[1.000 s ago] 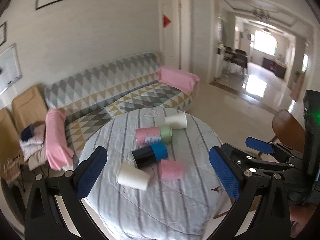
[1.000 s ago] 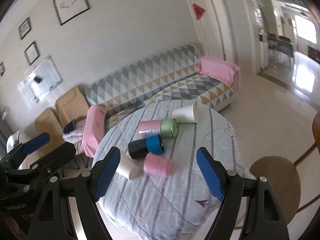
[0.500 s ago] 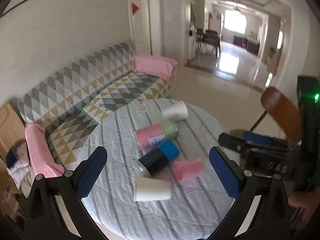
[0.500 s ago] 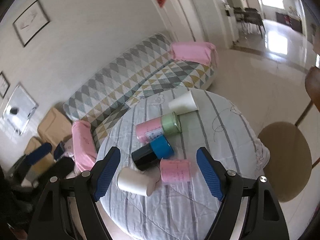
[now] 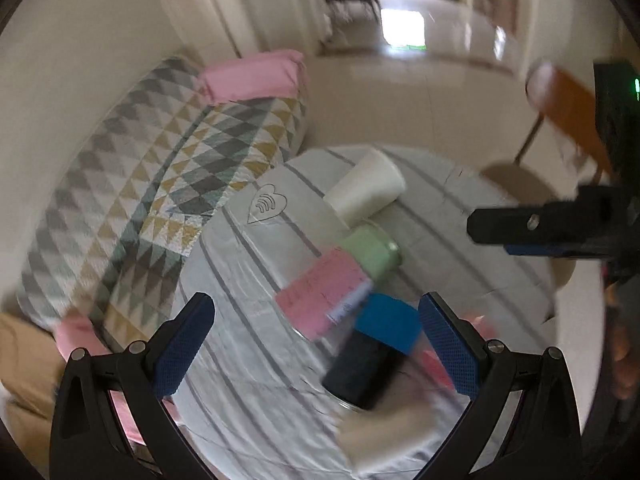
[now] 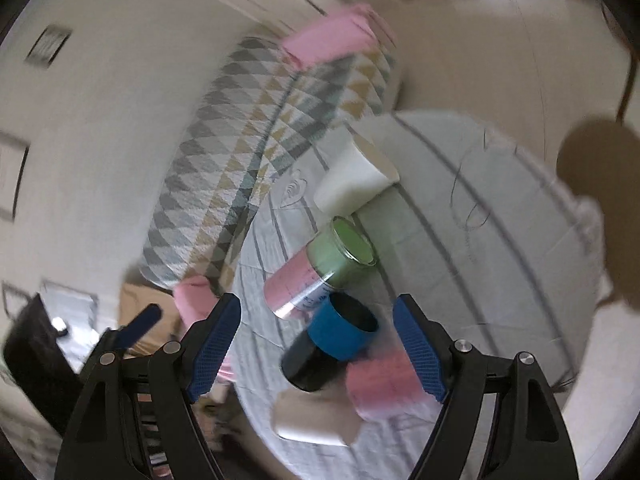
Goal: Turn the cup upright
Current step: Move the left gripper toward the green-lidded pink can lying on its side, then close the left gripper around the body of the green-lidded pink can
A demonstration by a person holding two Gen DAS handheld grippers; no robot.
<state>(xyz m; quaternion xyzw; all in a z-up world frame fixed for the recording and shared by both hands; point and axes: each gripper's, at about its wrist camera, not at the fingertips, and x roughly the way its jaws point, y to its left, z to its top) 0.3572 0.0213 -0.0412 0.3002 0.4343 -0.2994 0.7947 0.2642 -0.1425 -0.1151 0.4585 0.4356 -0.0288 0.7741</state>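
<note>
Left wrist view: looks down-forward between own blue-padded fingers (image 5: 182,344) over round table with grey-striped white cloth (image 5: 256,364), near, blurred. Right wrist view: similar downward tilt, from table's near edge, close. Both share lying blue-and-black cylindrical cup (image 5: 376,350) (image 6: 332,346), pink-and-green canister (image 5: 344,280) (image 6: 316,270), white paper cup (image 5: 366,188) (image 6: 352,182), triangle-patterned grey sofa (image 5: 160,184) (image 6: 240,136) behind.

Patterned sofa (image 5: 168,184) against pale wall (image 5: 80,60) — glossy floor (image 5: 400,32) beyond.

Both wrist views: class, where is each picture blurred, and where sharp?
Left wrist view: the black-and-blue cylindrical cup smears with motion, the blue-padded left gripper stays crisp. Right wrist view: sofa and wall streak, the right gripper is sharp.
</note>
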